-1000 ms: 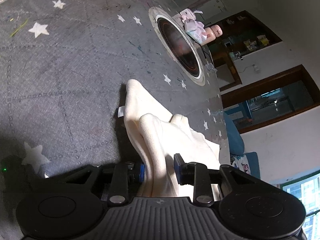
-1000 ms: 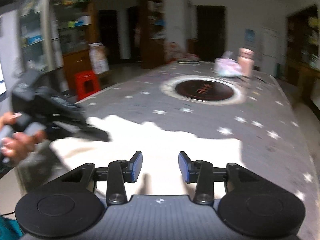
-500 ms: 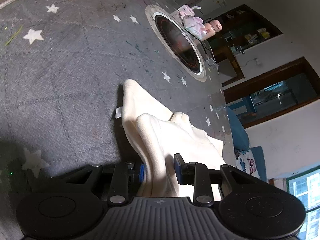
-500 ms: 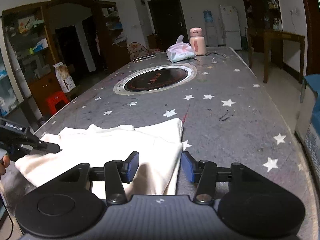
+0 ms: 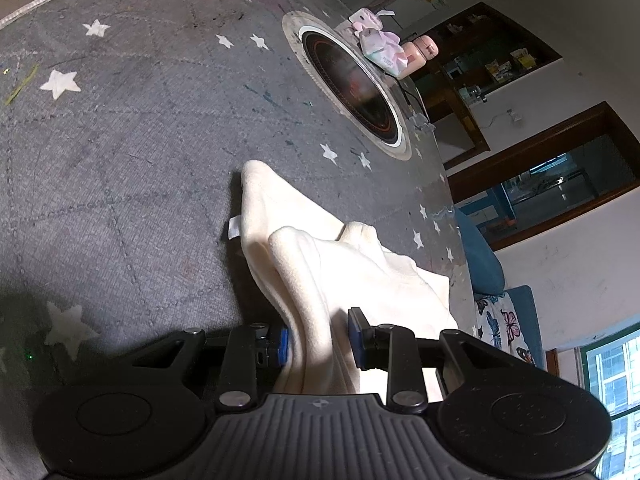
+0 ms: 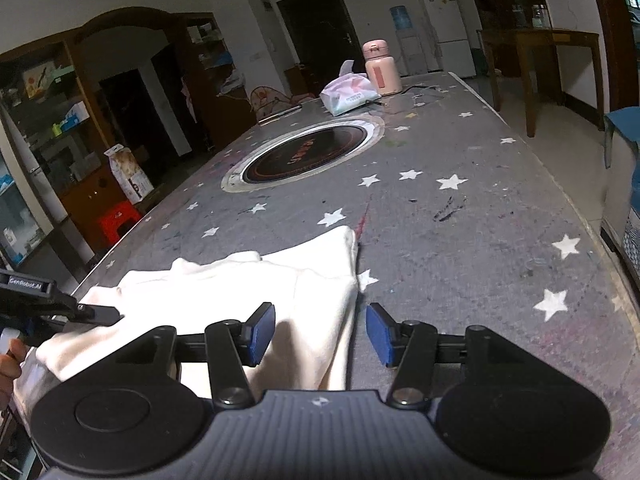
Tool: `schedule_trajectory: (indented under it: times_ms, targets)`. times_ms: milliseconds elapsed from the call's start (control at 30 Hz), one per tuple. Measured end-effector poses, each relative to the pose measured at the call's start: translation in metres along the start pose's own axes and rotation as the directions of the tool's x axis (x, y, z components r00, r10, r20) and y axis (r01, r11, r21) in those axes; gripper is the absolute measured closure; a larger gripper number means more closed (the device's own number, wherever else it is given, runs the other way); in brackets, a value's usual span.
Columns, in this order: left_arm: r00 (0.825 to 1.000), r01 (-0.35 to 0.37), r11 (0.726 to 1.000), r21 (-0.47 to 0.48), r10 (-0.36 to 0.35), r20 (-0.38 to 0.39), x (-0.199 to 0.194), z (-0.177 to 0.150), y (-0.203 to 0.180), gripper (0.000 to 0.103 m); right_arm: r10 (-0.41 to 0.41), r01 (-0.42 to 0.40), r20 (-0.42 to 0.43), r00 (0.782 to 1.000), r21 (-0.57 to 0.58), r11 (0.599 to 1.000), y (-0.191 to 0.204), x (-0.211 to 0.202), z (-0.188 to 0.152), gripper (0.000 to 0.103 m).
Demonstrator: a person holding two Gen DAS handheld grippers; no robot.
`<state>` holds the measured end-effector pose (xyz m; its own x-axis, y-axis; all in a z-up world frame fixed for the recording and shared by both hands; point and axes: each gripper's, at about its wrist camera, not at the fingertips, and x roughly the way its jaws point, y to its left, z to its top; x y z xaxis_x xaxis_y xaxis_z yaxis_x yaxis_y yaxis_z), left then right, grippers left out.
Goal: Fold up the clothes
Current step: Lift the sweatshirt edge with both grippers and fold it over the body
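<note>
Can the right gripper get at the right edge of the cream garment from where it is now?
Probably yes. The right gripper is open, its jaws having just widened, and the garment edge already lies between the fingers. Nothing stands in the way; the left gripper holds the far end.

White walls, dark wooden shelving (image 6: 60, 120), a white fridge (image 6: 446, 30), and a wooden side table (image 6: 540, 40).

On your grey, star-printed counter (image 6: 460, 240) a round black cooktop (image 6: 306, 154) sits inset at 12 o'clock, with a pink flask (image 6: 381, 68) and a white tissue pack (image 6: 348, 94) just beyond it, side by side. Off the counter you have a red stool (image 6: 118, 220) at 9 o'clock, a white fridge (image 6: 446, 28) at 1 o'clock and a wooden table (image 6: 540, 40) at 2 o'clock.
</note>
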<state>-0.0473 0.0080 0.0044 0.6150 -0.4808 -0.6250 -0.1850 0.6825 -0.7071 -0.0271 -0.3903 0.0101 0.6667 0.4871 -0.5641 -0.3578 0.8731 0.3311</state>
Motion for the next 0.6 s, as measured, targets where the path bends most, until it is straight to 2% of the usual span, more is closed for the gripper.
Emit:
schedule_trajectory:
  times_ms: [167,367,433,500,600]
  targets:
    - [1.000,-0.001,1.000,0.005,0.001,0.001,0.000,0.000,-0.001,0.072,-0.002,0.002,-0.017,1.000,0.028,1.000,-0.006,0.007,0.003,0.052]
    - [1.000,-0.010,1.000,0.026,0.010,0.000,0.001,-0.001,-0.003,0.072,0.001,-0.001,-0.029,1.000,0.015,1.000,-0.002,0.017,0.006,0.058]
    - [1.000,-0.017,0.999,0.038,0.017,0.000,0.001,-0.001,-0.005,0.072,0.005,-0.005,-0.034,0.999,0.004,1.000,0.003,0.022,0.007,0.064]
    - [1.000,-0.029,0.998,0.055,0.029,0.000,0.001,-0.002,-0.008,0.074,0.004,-0.004,-0.038,0.999,0.001,1.000,0.006,0.024,0.007,0.079]
    - [0.998,-0.059,0.993,0.100,0.060,0.001,0.002,-0.002,-0.016,0.076,0.014,-0.014,-0.025,1.000,0.018,1.000,0.007,0.022,0.007,0.091]
